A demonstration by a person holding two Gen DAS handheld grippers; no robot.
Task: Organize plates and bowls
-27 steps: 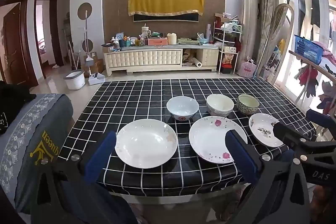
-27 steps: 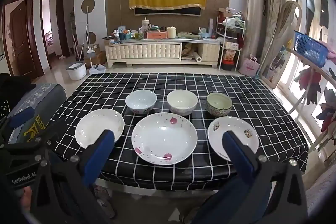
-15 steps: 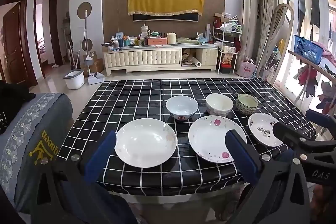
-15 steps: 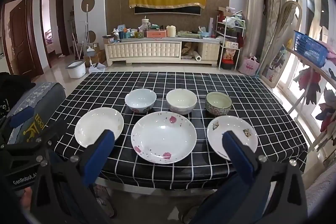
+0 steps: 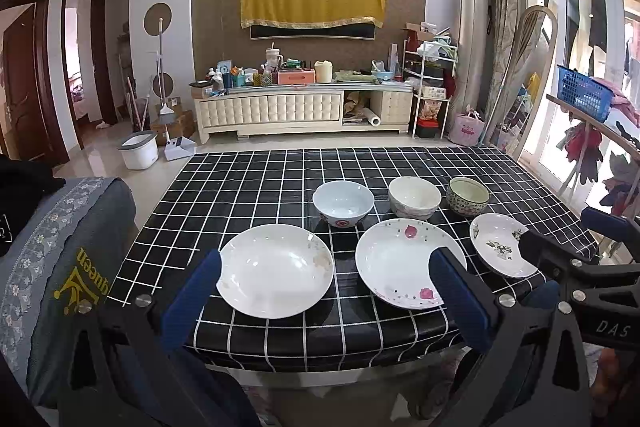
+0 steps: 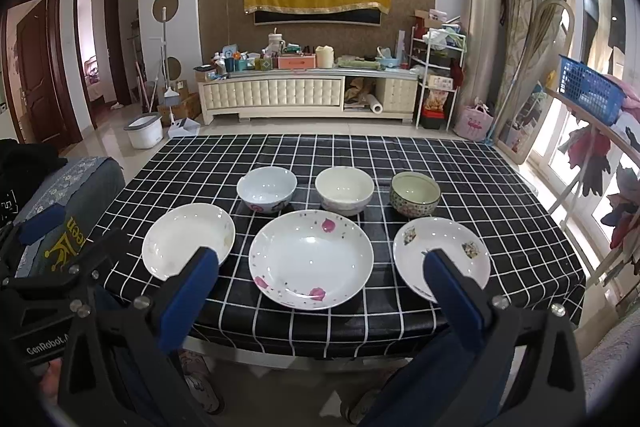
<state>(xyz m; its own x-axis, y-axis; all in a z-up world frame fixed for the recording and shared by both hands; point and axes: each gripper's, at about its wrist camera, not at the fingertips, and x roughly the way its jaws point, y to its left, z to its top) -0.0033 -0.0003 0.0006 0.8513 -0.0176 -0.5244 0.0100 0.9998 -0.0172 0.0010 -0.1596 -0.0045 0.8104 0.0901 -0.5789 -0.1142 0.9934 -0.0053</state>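
Three plates lie in a front row on the black checked table [image 6: 460, 163]: a plain white plate [image 6: 188, 241], a large plate with pink petals [image 6: 311, 259], and a small flowered plate [image 6: 440, 255]. Behind them stand a pale blue bowl [image 6: 266, 189], a cream bowl [image 6: 345, 190] and a green patterned bowl [image 6: 415, 194]. My left gripper [image 5: 324, 267] is open and empty before the white plate [image 5: 276, 269]. My right gripper [image 6: 320, 259] is open and empty before the petal plate, which also shows in the left wrist view [image 5: 404, 269].
A grey sofa arm with a yellow print [image 5: 60, 267] stands left of the table. A white bucket [image 5: 138, 149] and a TV cabinet [image 5: 304, 111] are beyond the table. A drying rack with a blue basket [image 6: 592, 95] stands at the right.
Both grippers have drifted very slightly; the dishes sit a touch higher in the views. Nothing on the table has moved.
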